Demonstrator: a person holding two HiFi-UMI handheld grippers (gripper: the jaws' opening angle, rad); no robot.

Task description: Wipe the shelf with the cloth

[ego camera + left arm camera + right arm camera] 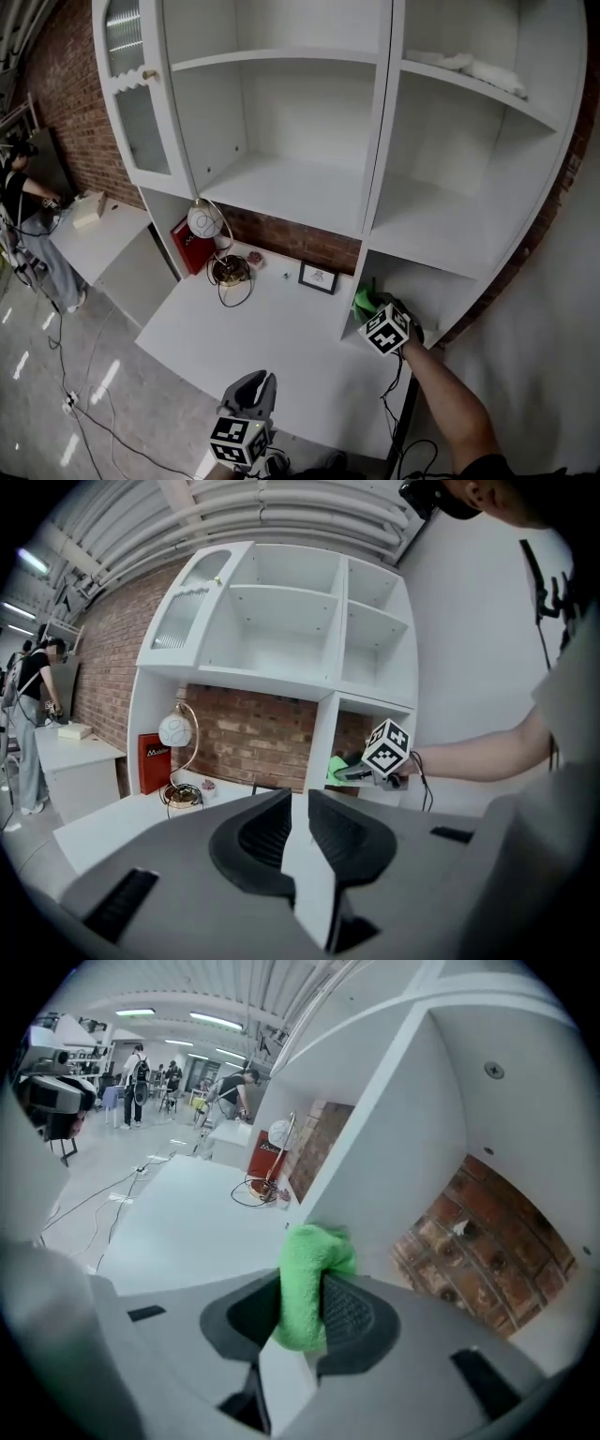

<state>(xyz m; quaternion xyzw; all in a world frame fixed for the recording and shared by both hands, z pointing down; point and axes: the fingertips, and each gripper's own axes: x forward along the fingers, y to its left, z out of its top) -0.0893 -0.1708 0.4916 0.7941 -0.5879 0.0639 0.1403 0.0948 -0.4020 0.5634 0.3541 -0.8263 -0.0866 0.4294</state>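
A white shelf unit (375, 141) stands over a white desk (281, 342). My right gripper (375, 314) is at the mouth of the low right compartment (450, 295), shut on a bright green cloth (364, 300). In the right gripper view the cloth (314, 1260) bulges up between the jaws of the right gripper (302, 1283), beside the compartment's white side wall (394, 1147). My left gripper (255, 386) hovers over the desk's front edge, jaws together and holding nothing. The left gripper view looks past that gripper (300, 797) to the cloth (339, 766).
On the desk stand a globe lamp (204, 223), a red book (190, 246), a small pot (254, 258) and a picture frame (319, 277). Something white (469, 66) lies on the upper right shelf. A glass door (131, 94) hangs open. A person (28, 216) stands far left.
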